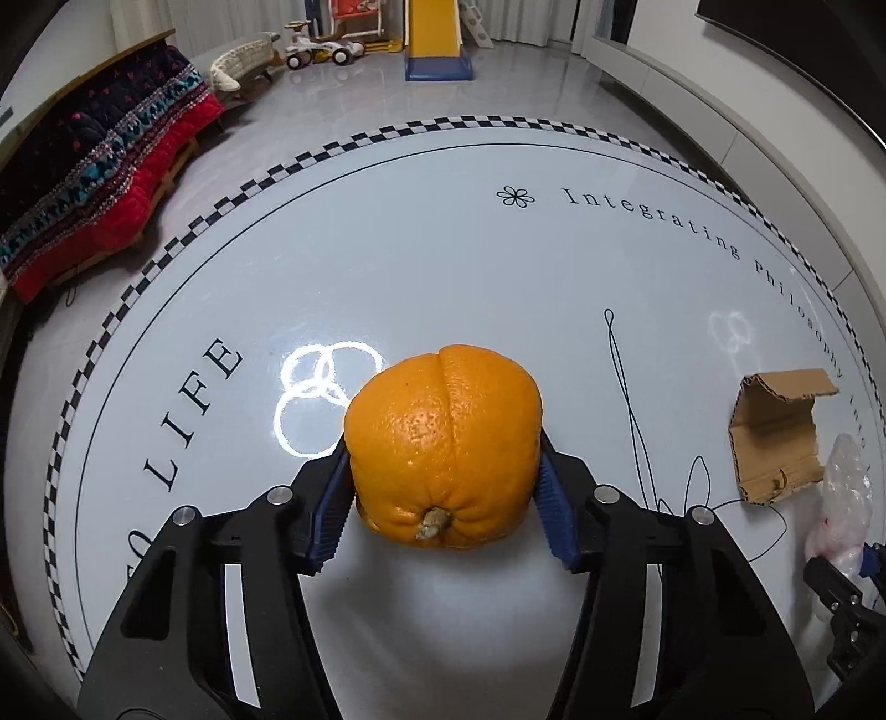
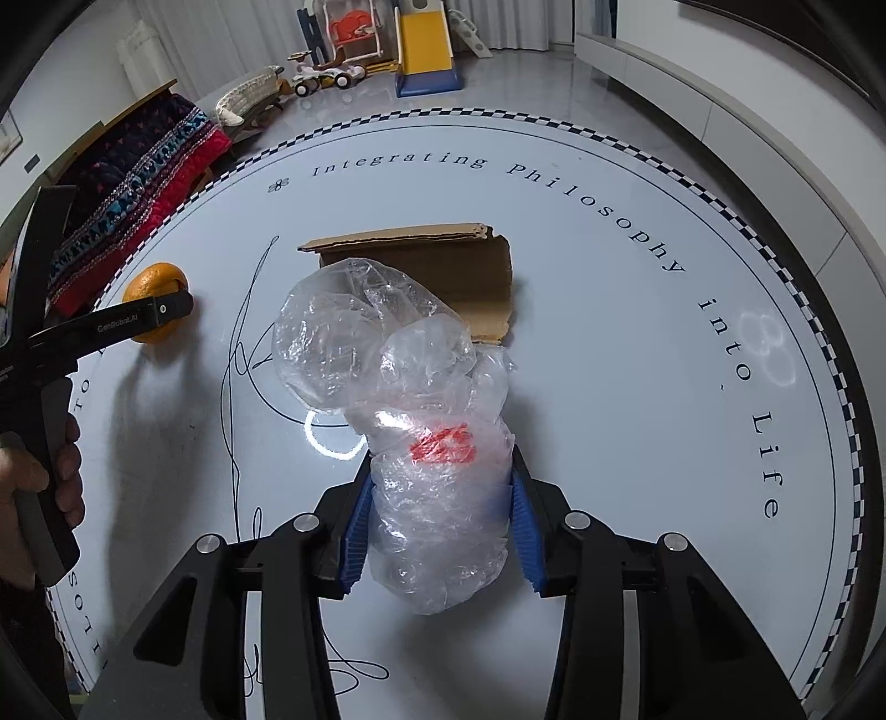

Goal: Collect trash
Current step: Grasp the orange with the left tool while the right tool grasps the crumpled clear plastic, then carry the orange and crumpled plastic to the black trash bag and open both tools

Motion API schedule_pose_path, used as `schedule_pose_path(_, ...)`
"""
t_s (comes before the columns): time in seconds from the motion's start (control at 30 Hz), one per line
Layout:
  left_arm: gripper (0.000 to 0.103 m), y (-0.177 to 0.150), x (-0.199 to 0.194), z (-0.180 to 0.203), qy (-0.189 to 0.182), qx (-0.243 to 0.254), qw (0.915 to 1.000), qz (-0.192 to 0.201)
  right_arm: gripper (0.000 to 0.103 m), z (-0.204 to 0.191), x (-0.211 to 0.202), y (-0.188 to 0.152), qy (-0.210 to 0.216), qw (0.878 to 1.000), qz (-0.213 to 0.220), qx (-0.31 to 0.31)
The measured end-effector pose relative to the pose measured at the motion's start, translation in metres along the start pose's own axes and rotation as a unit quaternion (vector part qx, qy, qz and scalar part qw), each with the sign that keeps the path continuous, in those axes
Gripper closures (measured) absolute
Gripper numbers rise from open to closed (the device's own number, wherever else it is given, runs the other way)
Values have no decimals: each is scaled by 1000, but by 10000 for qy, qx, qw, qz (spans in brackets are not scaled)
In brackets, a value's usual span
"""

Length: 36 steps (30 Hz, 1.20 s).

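My left gripper [image 1: 443, 476] is shut on an orange [image 1: 443, 443] with a dry stem, held at the round white table [image 1: 443, 249]. The orange also shows in the right wrist view [image 2: 152, 288], with the left gripper [image 2: 166, 310] around it. My right gripper [image 2: 437, 498] is shut on a crumpled clear plastic bag [image 2: 398, 387] with red print. The bag also shows in the left wrist view [image 1: 844, 493] at the right edge. A torn piece of brown cardboard [image 2: 443, 277] lies on the table just beyond the bag; it also shows in the left wrist view [image 1: 775, 432].
The table has a checkered rim [image 1: 332, 149] and printed lettering. Beyond it are a bench with a red and dark quilt [image 1: 99, 183], a toy car [image 1: 321, 52] and a yellow slide [image 1: 434, 39] on the grey floor. A low white cabinet [image 1: 747, 111] runs along the right.
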<state>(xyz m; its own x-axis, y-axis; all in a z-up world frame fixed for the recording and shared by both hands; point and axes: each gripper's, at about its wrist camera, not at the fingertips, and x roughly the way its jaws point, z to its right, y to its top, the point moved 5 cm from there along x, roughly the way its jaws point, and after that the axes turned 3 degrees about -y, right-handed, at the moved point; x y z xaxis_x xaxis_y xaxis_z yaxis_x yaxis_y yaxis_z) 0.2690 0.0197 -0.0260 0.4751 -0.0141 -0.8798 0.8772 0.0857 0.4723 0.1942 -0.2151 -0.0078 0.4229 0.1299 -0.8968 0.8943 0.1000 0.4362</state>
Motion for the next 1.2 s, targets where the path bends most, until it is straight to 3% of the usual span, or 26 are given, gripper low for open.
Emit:
schedule_pose_path(0.57,50,-85,-75,9,-266,318,9991,46,58,-23,-51,-29,288,9995,70,97)
schedule_pose_path(1.2,49,-209,-192,-28,-168,286,9978,566,58,-119,-141,-118,751,9949,149,-654)
